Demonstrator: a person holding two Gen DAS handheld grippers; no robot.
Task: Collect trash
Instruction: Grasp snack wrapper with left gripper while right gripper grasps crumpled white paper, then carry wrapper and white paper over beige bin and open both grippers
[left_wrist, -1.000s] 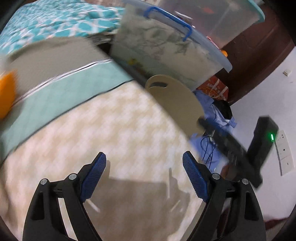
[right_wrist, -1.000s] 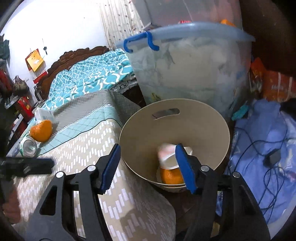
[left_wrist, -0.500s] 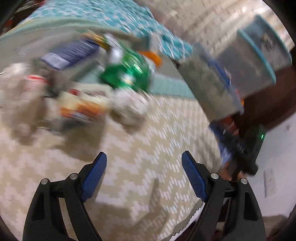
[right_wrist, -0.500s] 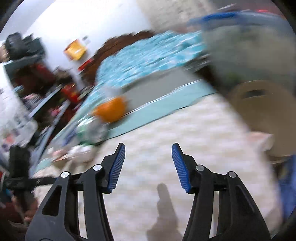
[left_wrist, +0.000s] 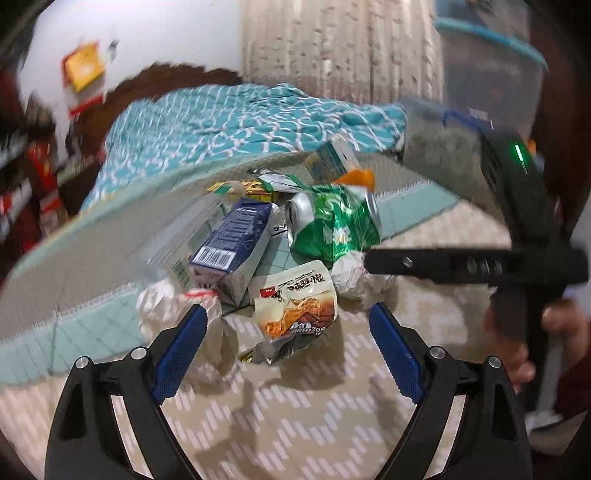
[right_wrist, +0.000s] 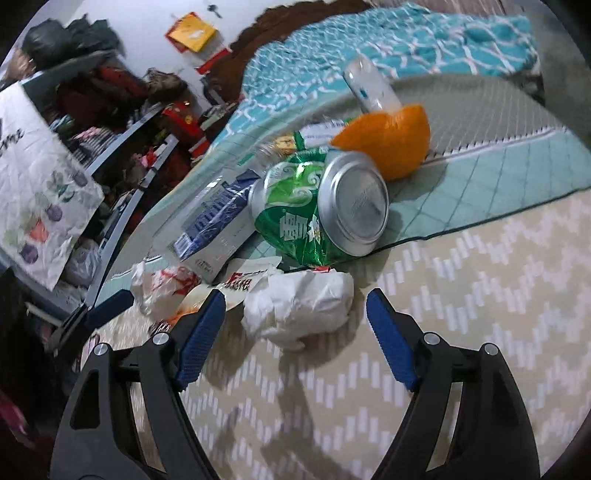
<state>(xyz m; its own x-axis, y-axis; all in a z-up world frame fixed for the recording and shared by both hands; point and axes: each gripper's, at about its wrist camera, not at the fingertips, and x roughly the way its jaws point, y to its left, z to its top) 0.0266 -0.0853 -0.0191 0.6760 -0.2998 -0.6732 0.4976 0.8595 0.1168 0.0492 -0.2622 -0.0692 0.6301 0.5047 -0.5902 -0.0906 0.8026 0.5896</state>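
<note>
A pile of trash lies on the bed. It holds a crushed green can (left_wrist: 334, 223) (right_wrist: 317, 206), a blue carton (left_wrist: 232, 243) (right_wrist: 212, 225), a snack wrapper (left_wrist: 295, 302), a crumpled white paper ball (right_wrist: 299, 306) (left_wrist: 351, 277), an orange peel (right_wrist: 388, 136) and a white plastic bag (left_wrist: 173, 306). My left gripper (left_wrist: 286, 350) is open and empty, just in front of the snack wrapper. My right gripper (right_wrist: 295, 334) is open and empty, with the paper ball between its fingertips; its body (left_wrist: 476, 264) shows in the left wrist view.
The bed has a beige zigzag cover (right_wrist: 461, 332), a teal quilted strip (right_wrist: 498, 177) and a teal patterned blanket (left_wrist: 240, 125). Clear storage boxes (left_wrist: 480, 92) stand at the right. Cluttered shelves (right_wrist: 122, 122) stand left of the bed.
Both grippers swung away from the beige bin, left to the trash pile on the bed. They have come close to the pile. Both stayed open.
</note>
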